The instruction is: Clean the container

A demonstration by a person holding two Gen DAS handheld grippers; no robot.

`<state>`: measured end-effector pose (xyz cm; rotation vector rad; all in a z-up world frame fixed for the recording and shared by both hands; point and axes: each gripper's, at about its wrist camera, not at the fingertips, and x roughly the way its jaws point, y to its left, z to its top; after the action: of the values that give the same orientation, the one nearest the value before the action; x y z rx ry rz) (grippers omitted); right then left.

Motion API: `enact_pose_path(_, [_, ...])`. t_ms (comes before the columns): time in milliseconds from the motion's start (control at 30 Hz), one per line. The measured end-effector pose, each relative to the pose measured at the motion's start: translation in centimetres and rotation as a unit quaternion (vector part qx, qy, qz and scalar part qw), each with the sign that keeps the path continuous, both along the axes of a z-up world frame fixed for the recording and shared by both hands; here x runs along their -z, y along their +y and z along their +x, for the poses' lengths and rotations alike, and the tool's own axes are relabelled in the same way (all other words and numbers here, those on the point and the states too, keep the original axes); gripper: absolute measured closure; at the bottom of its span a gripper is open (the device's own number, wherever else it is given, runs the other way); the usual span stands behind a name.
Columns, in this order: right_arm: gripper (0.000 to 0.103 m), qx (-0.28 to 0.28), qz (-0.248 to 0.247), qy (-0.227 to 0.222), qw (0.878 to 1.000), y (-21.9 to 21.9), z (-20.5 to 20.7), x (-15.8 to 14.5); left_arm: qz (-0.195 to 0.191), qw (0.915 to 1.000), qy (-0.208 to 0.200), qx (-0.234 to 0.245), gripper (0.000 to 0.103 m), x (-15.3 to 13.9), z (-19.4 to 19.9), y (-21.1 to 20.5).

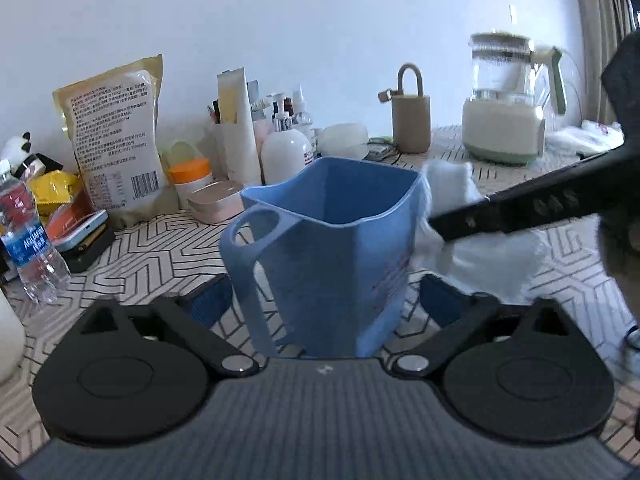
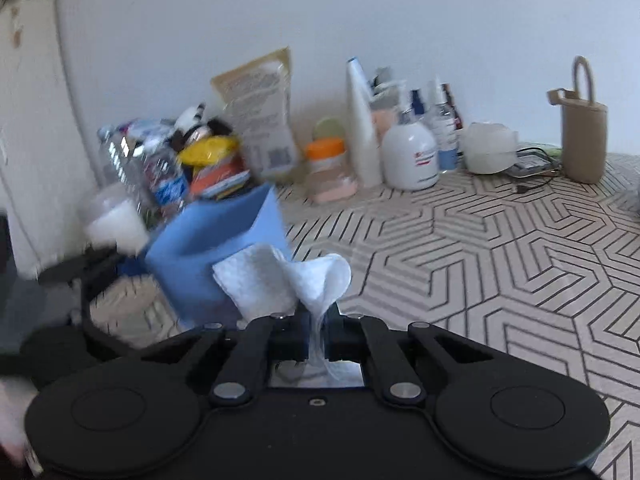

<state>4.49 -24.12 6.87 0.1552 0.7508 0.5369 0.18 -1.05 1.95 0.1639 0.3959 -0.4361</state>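
A blue plastic cup (image 1: 332,248) with a loop handle on its left sits tilted between the fingers of my left gripper (image 1: 324,300), which is shut on its lower body. The cup's base is hidden behind the gripper. In the right wrist view the same cup (image 2: 216,248) leans at the left. My right gripper (image 2: 318,332) is shut on a white crumpled cloth (image 2: 280,280). Its black finger (image 1: 520,208) reaches in from the right and holds the cloth (image 1: 448,184) against the outside of the cup's right wall, near the rim.
The table has a zigzag-patterned cover (image 2: 480,264). Along the wall stand a food bag (image 1: 116,136), toiletry bottles (image 1: 280,136), a beige holder (image 1: 412,120) and a glass kettle (image 1: 504,120). A water bottle (image 1: 28,232) stands at the left.
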Motion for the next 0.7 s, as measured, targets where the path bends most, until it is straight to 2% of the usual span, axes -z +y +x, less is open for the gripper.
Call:
enact_pose_path(167, [0.096, 0.006, 0.020, 0.000, 1.000, -0.5, 0.3, -0.1, 0.006, 0.9999, -0.009, -0.001, 0.030, -0.1, -1.1, -0.4])
enact_pose_path(267, [0.095, 0.010, 0.033, 0.000, 0.999, -0.8, 0.5, -0.2, 0.011, 0.9999, -0.009, 0.003, 0.038, -0.3, -2.0, -0.5])
enact_pose_path(467, [0.095, 0.018, 0.055, -0.001, 0.998, -1.4, 0.8, -0.3, 0.027, 0.9996, -0.013, 0.003, 0.037, -0.7, -3.5, -1.1])
enact_pose_path(567, [0.094, 0.022, 0.063, 0.002, 0.998, -1.8, 1.0, -0.3, 0.041, 0.9984, -0.030, -0.025, 0.018, -0.8, -3.7, -1.6])
enact_pose_path(600, [0.095, 0.024, 0.063, 0.003, 0.998, -1.9, 1.1, -0.3, 0.043, 0.9981, -0.030, -0.033, 0.006, -0.7, -3.3, -1.7])
enact_pose_path(633, [0.094, 0.024, 0.061, 0.004, 0.998, -1.9, 1.1, -0.3, 0.045, 0.9977, -0.030, -0.041, 0.000, -0.7, -2.9, -1.7])
enact_pose_path(700, [0.094, 0.023, 0.058, 0.004, 0.998, -1.9, 1.1, -0.4, 0.048, 0.9968, -0.030, -0.056, 0.000, -0.5, -2.0, -1.9])
